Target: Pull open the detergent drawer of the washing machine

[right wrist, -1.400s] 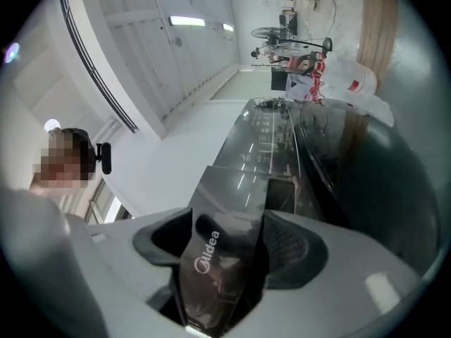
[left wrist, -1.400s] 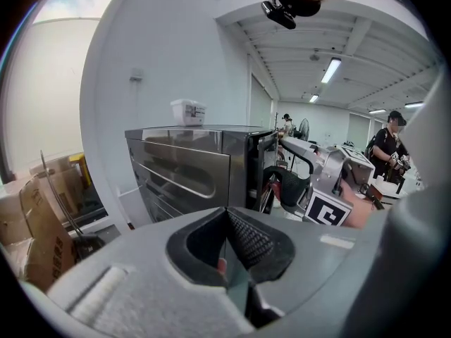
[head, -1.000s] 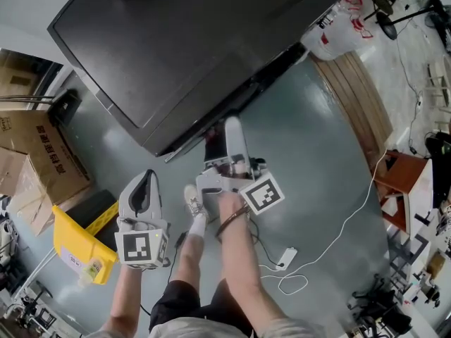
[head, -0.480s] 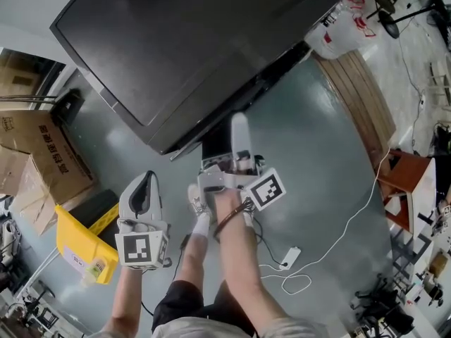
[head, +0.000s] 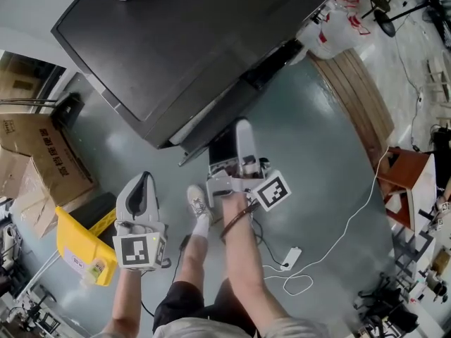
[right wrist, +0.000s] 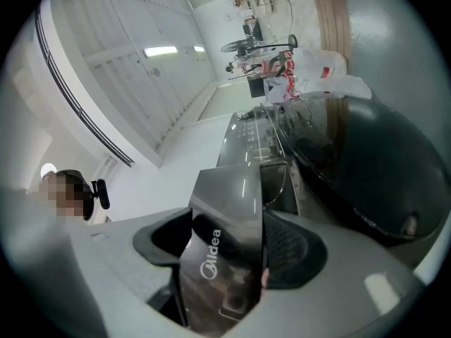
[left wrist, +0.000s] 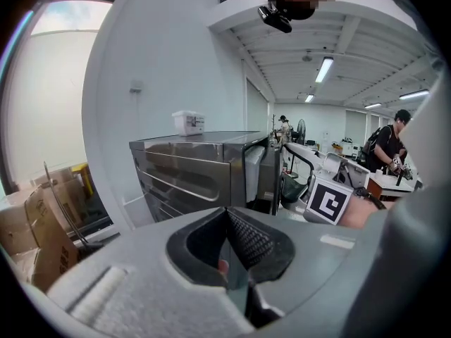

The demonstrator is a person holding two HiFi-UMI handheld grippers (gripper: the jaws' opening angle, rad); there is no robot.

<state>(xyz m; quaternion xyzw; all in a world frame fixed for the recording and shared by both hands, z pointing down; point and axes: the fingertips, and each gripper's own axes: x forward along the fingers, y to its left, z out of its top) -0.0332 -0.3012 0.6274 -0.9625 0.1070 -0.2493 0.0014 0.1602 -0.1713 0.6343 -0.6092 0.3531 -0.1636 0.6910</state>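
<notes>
The dark grey washing machine (head: 183, 41) fills the top of the head view. Its detergent drawer (head: 224, 143) sticks out of the front, its glossy front panel (right wrist: 229, 259) marked Midea. My right gripper (head: 243, 141) is shut on that panel, the panel clamped between its two pads. My left gripper (head: 141, 196) hangs lower left, away from the machine, jaws shut with nothing between them. In the left gripper view the washing machine (left wrist: 204, 171) stands ahead with the drawer pulled out beside the right gripper's marker cube (left wrist: 328, 199).
Cardboard boxes (head: 39, 153) and a yellow container (head: 81, 248) lie at the left. A wooden board (head: 359, 97) and bags (head: 331, 27) stand at the right. A white cable (head: 331, 238) runs across the floor. The person's legs and shoe (head: 196, 203) are below the drawer.
The right gripper has drawn back from the machine with the drawer panel, and the drawer has slid further out. The left gripper has stayed in place.
</notes>
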